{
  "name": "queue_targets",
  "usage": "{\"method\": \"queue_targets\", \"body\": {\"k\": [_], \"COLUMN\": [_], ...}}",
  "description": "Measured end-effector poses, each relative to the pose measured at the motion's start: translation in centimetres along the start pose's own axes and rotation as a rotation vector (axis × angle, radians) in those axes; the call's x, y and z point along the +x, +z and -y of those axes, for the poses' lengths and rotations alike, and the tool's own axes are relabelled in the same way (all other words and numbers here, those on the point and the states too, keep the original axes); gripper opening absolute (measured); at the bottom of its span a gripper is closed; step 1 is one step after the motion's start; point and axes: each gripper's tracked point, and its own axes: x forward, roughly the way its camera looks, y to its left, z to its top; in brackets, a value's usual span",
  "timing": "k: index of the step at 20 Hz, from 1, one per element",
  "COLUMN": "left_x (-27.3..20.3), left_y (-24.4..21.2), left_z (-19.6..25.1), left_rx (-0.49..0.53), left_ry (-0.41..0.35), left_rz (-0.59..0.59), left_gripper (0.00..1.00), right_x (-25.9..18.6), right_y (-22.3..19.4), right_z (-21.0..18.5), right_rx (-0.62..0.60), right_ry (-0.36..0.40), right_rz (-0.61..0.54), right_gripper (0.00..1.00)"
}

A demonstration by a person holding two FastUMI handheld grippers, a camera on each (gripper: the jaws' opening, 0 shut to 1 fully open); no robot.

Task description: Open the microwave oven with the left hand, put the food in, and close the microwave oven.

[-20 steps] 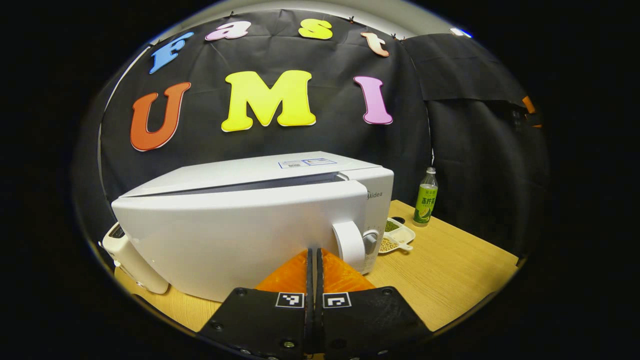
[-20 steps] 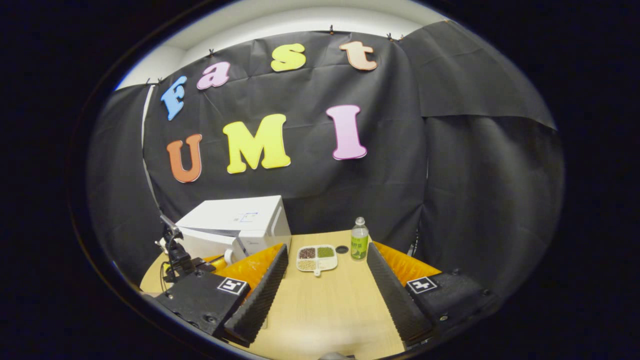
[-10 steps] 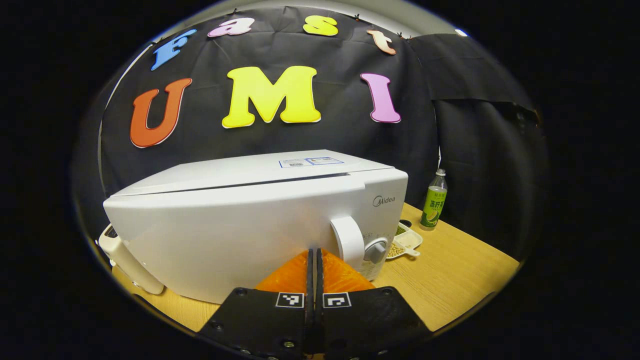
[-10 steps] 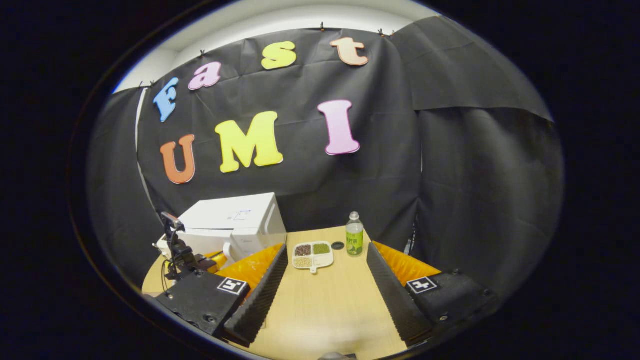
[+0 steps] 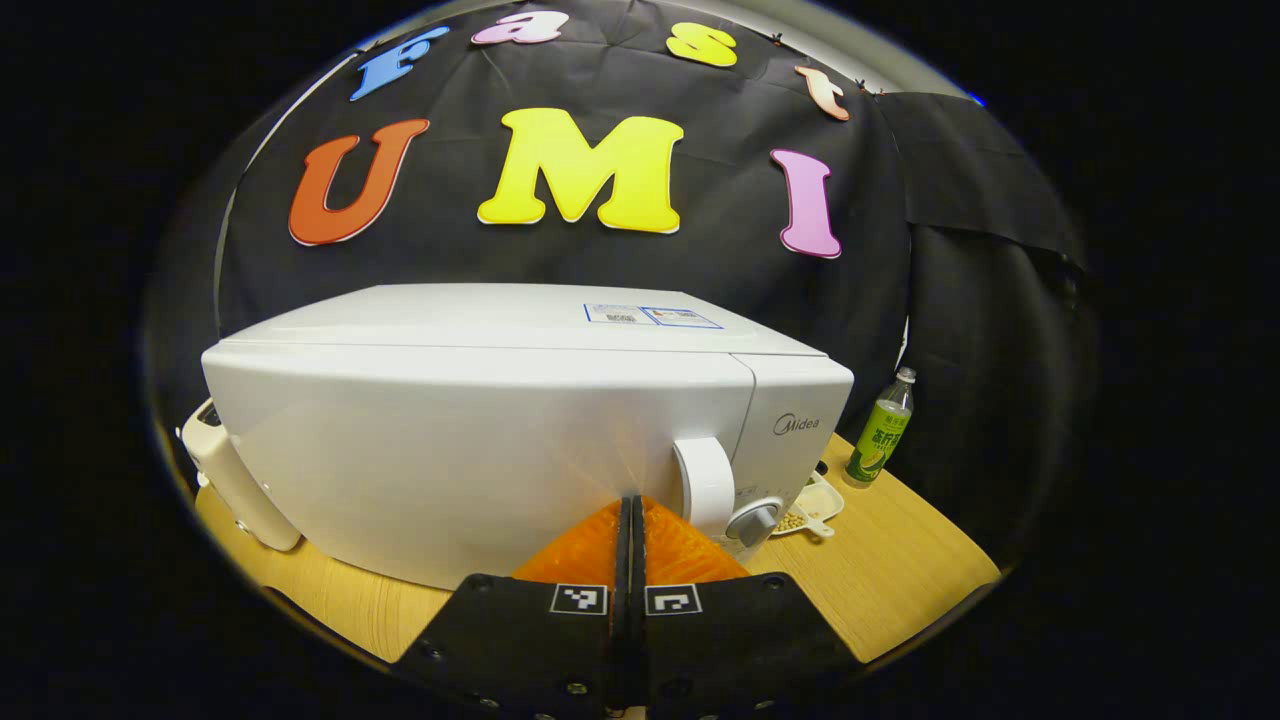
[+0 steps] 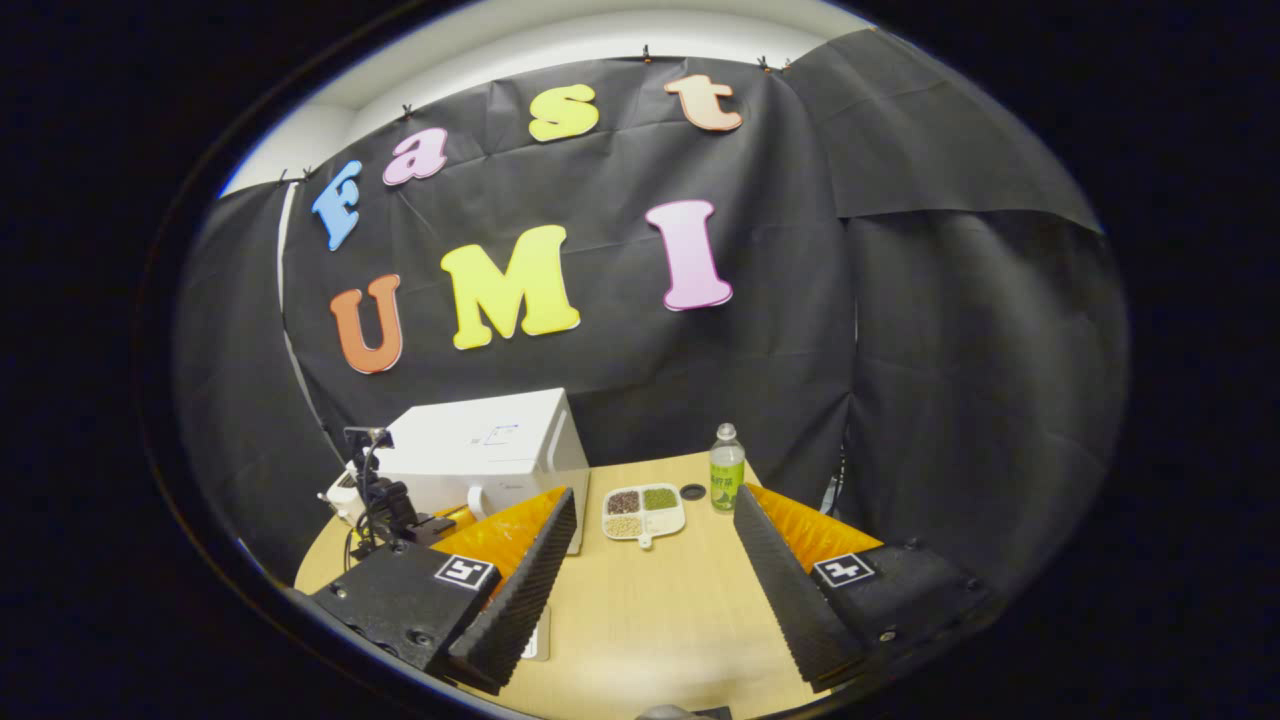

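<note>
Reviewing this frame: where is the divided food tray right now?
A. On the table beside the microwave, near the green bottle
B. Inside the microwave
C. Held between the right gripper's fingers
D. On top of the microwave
A. In the right gripper view the divided food tray lies on the table between the microwave and the green bottle, ahead of the open right gripper.
</note>
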Motion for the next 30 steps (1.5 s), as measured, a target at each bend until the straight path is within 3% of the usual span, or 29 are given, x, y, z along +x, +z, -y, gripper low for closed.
{"method": "queue_targets", "body": {"k": [2, 3, 4, 6, 7, 8, 11, 13, 14, 20, 26, 27, 28, 29, 30], "left_x": [-0.3, -0.7, -1.2, -2.6, -3.7, -3.8, -7.1, -10.1, -11.8, -21.4, -29.4, -30.6, -31.7, -32.7, -33.6], "left_y": [0.2, 0.4, 0.5, 1.3, 1.4, 1.4, 3.3, 5.6, 6.7, 11.8, 13.3, 13.3, 13.2, 13.3, 13.5], "left_z": [-0.3, -0.5, -0.9, -2.6, -2.6, -2.4, -2.3, -2.0, -1.9, -4.7, -9.4, -10.0, -10.7, -11.3, -11.9], "left_rx": [0.001, 0.006, 0.021, 0.079, 0.092, 0.094, 0.134, 0.140, 0.138, 0.163, 0.166, 0.154, 0.141, 0.131, 0.122], "left_ry": [0.006, 0.017, 0.036, 0.106, 0.107, 0.093, 0.091, 0.082, 0.075, 0.106, 0.214, 0.229, 0.248, 0.269, 0.290], "left_rz": [0.001, 0.004, 0.004, 0.027, 0.030, 0.027, 0.057, 0.109, 0.130, 0.229, 0.271, 0.270, 0.274, 0.277, 0.283], "left_gripper": [0.00, 0.00, 0.00, 0.00, 0.00, 0.06, 0.96, 0.96, 0.96, 0.96, 0.96, 0.96, 0.96, 0.96, 0.96], "right_x": [-0.4, -0.5, -0.8, -1.4, -1.7, -1.9, -2.7, -3.1, -3.2, -4.0, -5.0, -5.0, -5.0, -5.1, -5.4], "right_y": [0.4, 0.5, 0.4, 0.6, 0.5, 0.7, 0.8, 1.1, 1.2, 1.5, 1.4, 1.1, 0.9, 0.7, 0.7], "right_z": [-0.2, -0.3, -0.4, -0.5, -0.6, -0.8, -2.0, -3.4, -4.1, -7.4, -9.6, -10.0, -10.4, -10.7, -11.1], "right_rx": [-0.013, -0.019, -0.022, -0.032, -0.039, -0.047, -0.092, -0.117, -0.130, -0.192, -0.194, -0.194, -0.193, -0.190, -0.188], "right_ry": [-0.001, -0.002, -0.003, -0.010, -0.014, -0.015, -0.007, 0.017, 0.030, 0.085, 0.110, 0.114, 0.120, 0.127, 0.133], "right_rz": [0.017, 0.020, 0.024, 0.033, 0.038, 0.045, 0.059, 0.075, 0.080, 0.136, 0.181, 0.179, 0.176, 0.178, 0.184], "right_gripper": [1.00, 0.92, 1.00, 1.00, 1.00, 1.00, 1.00, 1.00, 0.92, 0.92, 0.92, 1.00, 0.92, 1.00, 1.00]}}
